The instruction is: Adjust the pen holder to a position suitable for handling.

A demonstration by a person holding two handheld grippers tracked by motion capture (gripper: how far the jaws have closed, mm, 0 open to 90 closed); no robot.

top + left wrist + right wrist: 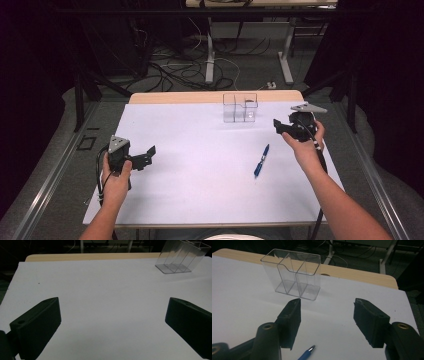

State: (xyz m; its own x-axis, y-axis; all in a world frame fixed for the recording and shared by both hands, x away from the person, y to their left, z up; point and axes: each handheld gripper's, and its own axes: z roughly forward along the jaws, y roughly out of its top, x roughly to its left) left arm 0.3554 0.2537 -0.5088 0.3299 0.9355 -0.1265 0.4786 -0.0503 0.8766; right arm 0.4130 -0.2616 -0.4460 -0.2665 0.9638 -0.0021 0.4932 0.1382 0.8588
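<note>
My white table [200, 165] is matte and flat. The clear plastic organizer [240, 107] stands upright at its far edge: rigid, thin-walled, slick. The blue pen [261, 161] lies near my right gripper [280, 127]; light, stiff, smooth, so I'd pinch mid-barrel. Both it and the left gripper [149, 154] stand open, holding nothing
</note>
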